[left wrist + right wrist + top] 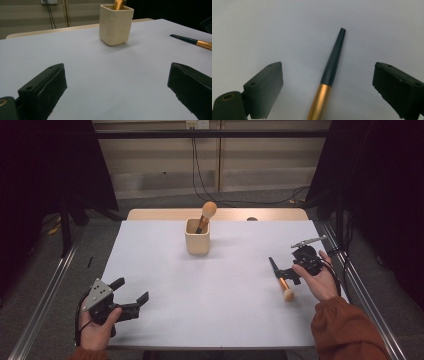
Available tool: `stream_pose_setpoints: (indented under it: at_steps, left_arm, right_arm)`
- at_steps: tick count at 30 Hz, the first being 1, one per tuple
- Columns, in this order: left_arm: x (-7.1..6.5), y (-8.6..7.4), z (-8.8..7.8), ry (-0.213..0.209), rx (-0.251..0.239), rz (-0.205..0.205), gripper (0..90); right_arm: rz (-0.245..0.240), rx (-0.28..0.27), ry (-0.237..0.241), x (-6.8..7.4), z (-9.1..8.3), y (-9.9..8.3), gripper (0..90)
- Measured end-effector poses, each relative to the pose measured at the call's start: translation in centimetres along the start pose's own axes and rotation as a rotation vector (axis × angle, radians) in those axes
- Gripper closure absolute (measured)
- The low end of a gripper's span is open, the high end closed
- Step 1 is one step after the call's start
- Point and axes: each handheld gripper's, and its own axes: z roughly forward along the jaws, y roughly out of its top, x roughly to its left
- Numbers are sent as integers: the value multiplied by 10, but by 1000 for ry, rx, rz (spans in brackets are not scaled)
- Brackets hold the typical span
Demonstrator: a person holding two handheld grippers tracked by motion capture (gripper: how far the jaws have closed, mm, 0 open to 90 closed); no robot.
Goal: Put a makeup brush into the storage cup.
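Note:
A beige square cup (197, 238) stands at the back middle of the white table (210, 300), with a makeup brush (207, 211) standing in it, round head up. A second brush (274, 266), dark handle and gold ferrule, lies flat at the right. My right gripper (287, 275) is open, its jaws down on either side of this brush without touching it. In the right gripper view the brush (332, 70) runs up between the right gripper (328, 67). My left gripper (132, 289) hovers open at the front left, empty; from the left gripper (117, 70) the cup (115, 23) lies ahead.
The table's wooden back edge (165, 213) runs behind the cup. Metal rails (47, 295) flank the table on both sides. Cables (200, 165) hang down the back wall. In the left gripper view the lying brush (195, 42) shows at the far right.

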Motion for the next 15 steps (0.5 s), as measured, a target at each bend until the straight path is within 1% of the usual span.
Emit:
stream_pose_setpoints:
  at_steps: [3,4,7,9,11,12,15]
  left_arm:
    - [0,0,0,-1,-2,-2,20]
    - [0,0,0,-2,-3,-3,20]
    - [0,0,0,-1,-3,-3,20]
    - [0,0,0,-2,-3,-4,20]
    - [0,0,0,-2,-3,-1,20]
    - [0,0,0,-3,-3,-2,20]
    - [0,0,0,-3,-2,-2,20]
  right_arm:
    - [6,54,33,-1,2,2,87]
    - [11,65,30,-1,3,3,83]
    - [4,101,19,-2,4,5,77]
    - [3,141,22,-3,6,6,78]
    - [5,178,15,-3,7,7,74]
    - [-1,186,11,-3,8,8,71]
    - [6,253,16,-2,11,9,72]
